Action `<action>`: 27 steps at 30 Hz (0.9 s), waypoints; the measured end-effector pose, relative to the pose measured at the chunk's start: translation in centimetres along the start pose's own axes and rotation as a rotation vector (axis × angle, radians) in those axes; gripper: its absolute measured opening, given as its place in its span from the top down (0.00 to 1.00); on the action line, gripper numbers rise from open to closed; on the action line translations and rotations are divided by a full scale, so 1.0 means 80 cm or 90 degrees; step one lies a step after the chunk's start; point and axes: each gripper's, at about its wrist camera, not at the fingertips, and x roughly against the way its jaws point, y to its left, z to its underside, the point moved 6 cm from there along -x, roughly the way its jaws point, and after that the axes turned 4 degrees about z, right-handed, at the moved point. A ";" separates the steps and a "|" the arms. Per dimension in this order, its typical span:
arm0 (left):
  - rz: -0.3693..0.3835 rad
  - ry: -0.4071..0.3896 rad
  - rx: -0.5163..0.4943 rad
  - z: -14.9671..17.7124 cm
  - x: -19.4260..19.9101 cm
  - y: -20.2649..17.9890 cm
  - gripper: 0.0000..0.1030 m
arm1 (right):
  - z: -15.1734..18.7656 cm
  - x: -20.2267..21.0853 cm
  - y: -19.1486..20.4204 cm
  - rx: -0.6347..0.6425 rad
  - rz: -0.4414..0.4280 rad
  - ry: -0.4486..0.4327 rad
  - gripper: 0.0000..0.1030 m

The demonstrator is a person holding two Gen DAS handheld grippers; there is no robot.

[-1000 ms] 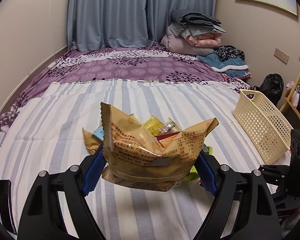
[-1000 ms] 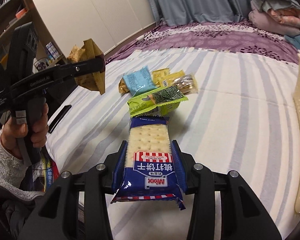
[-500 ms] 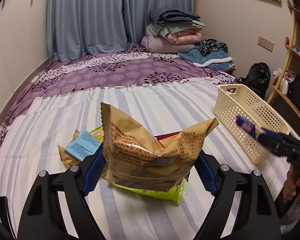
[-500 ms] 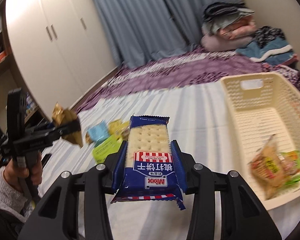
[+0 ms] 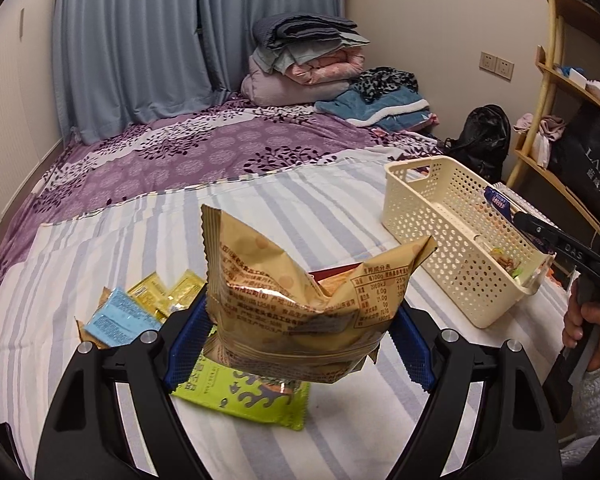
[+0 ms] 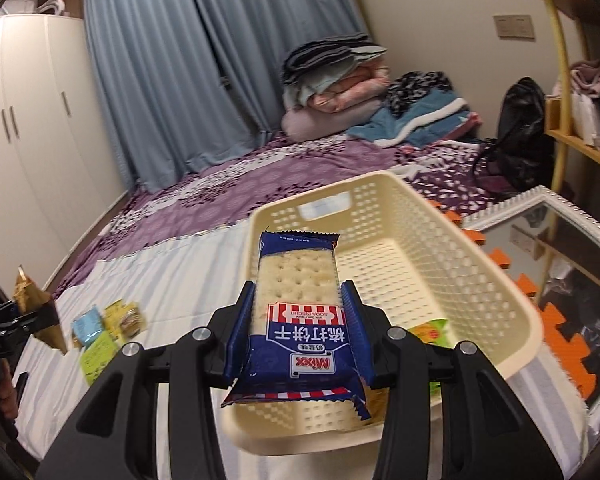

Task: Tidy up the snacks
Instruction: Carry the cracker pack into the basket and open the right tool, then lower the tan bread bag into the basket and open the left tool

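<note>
The left hand-held gripper [image 5: 300, 344] pinches a tan snack bag [image 5: 300, 300] between its blue pads, holding it above the striped bed [image 5: 300, 216]. Under and behind the bag lie a green packet [image 5: 252, 400], a light-blue packet [image 5: 118, 318] and yellow packets [image 5: 168, 290]. To the right stands a cream basket [image 6: 440, 264] holding a few snacks. The right hand-held gripper [image 6: 298, 336] clamps a blue cracker pack [image 6: 298, 320], which hangs over the basket's near end.
</note>
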 end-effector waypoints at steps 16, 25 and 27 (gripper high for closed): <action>0.063 0.011 -0.069 -0.023 -0.029 -0.084 0.19 | 0.010 0.000 -0.061 -0.041 0.089 -0.020 0.30; 0.127 0.003 -0.132 -0.049 -0.053 -0.163 0.19 | 0.009 0.012 -0.068 -0.039 0.114 -0.040 0.30; 0.144 0.001 -0.147 -0.054 -0.058 -0.183 0.19 | 0.010 0.014 -0.073 -0.046 0.118 -0.042 0.30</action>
